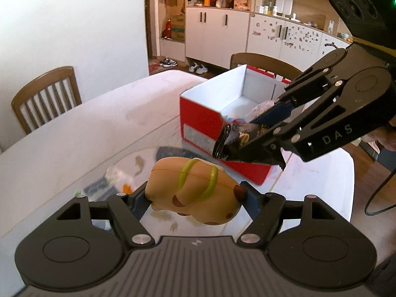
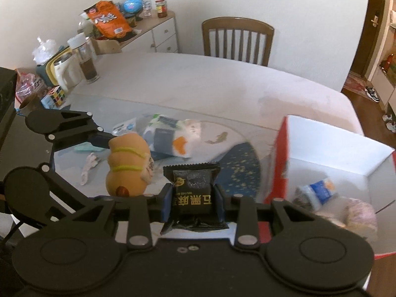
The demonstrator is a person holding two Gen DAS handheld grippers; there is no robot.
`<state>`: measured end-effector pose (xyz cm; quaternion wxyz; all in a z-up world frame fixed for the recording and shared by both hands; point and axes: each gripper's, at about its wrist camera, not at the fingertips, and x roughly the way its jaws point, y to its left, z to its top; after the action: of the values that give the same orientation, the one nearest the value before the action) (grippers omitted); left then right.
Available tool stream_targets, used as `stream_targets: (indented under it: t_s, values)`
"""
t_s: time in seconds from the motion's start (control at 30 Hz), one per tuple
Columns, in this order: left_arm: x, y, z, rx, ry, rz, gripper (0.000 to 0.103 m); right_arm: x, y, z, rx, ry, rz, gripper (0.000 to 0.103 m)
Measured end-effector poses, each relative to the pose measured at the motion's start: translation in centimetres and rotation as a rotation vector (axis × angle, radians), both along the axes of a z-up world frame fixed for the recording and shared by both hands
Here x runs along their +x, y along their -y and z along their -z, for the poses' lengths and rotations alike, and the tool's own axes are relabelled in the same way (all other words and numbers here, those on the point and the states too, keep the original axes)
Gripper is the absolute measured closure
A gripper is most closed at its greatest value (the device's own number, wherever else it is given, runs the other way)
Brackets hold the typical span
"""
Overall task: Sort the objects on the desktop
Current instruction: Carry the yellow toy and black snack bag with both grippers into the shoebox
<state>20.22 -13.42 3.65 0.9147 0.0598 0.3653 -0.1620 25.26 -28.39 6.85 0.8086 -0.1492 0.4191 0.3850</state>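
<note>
White counter below: my left tongs pinch the tan toy, right tongs pinch a black packet, red box just right holds some items, several remain beyond.

White table fills mid-frame, its near part under a glass sheet. A red box stands at right; packets and a Rubik's cube lie centre and left.
</note>
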Motion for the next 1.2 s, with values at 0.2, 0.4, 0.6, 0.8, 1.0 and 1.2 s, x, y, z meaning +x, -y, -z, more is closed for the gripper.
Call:
stream_targets:
  t_s: [0.2,0.4,0.6,0.8,1.0,1.2]
  values:
    - [2.7,2.8,-1.1,0.013,0.03,0.041,0.028,2.5,2.9,-0.7,0.0,0.027,0.039,0.069]
    - [5.2,5.8,-1.9,0.029,0.046,0.092,0.028,5.0,6.0,-0.8,0.007,0.024,0.075,0.069]
    - [8.2,8.9,-2.0,0.035,0.042,0.132,0.028,7.9,8.7,-0.3,-0.003,0.013,0.125,0.069]
    - [11.4,11.4,-1.6,0.052,0.01,0.16,0.028,10.6,11.3,0.9,-0.018,-0.005,0.173,0.069]
    - [14.1,13.5,0.0,0.095,-0.051,0.192,0.028,12.8,12.6,2.1,-0.029,-0.023,0.195,0.069]
    - [17.8,15.3,1.3,0.1,-0.136,0.189,0.028,15.2,13.3,3.8,-0.046,-0.042,0.217,0.069]
